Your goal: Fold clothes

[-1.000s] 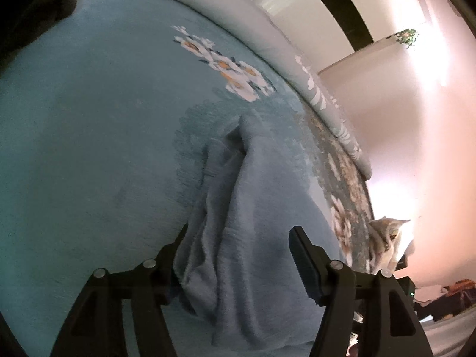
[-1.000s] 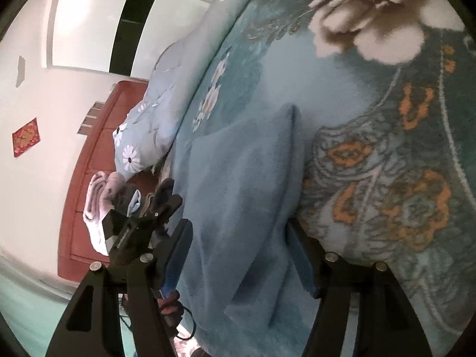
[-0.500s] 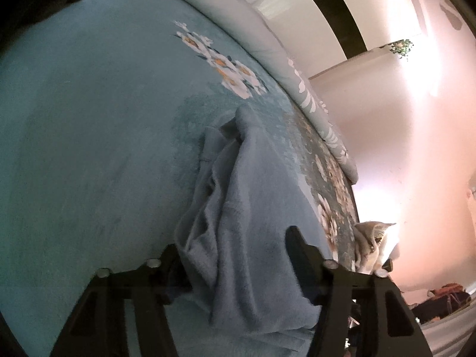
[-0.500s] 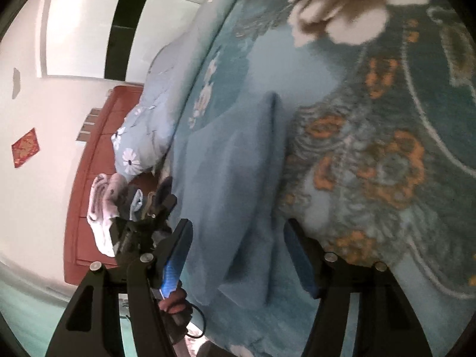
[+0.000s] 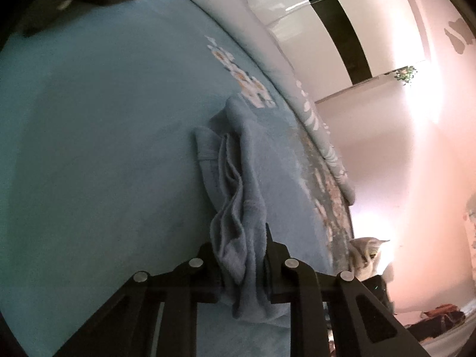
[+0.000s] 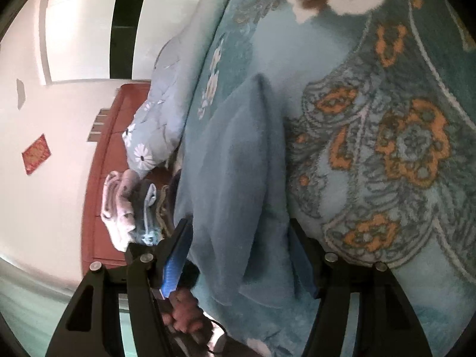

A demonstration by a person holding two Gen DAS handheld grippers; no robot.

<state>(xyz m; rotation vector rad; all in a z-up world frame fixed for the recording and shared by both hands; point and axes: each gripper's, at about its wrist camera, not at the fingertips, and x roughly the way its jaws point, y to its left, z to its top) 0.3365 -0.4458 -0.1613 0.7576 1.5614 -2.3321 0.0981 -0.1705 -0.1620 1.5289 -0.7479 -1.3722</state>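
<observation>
A: Between the fingers of the left gripper [image 5: 241, 255] sat a bunched edge of the blue towel [image 5: 253, 160]. Jaws were closing, narrow already, cloth pinched between both pads. Counting it as a grip.

B: And the rest of the towel?

A: Ran forward past the fingertips, wrinkled and ropey, lying on the blue bedspread [image 5: 104, 163]. Far corner ended just beside the white flower print.

B: Right gripper [image 6: 241, 238]?

A: Fingers stood wide. Towel lay between them, a long soft ridge running ahead of the tips, but the pads weren't pressing it as far as I could see. Left of its left finger a hand [image 6: 184, 312] showed, holding the other tool. Beyond that, a pile of clothes [image 6: 125, 205] near the bed's edge, folded or not I couldn't tell.

B: Progress?

A: Early, I'd say. Towel was gathered lengthwise, not flat, no neat crease visible. One end grabbed. Left: right side has to close on its edge, then spread, fold over, smooth.

B: Risk?

A: Left held a bunch, probably several layers, so the spread could come out crooked.
</observation>
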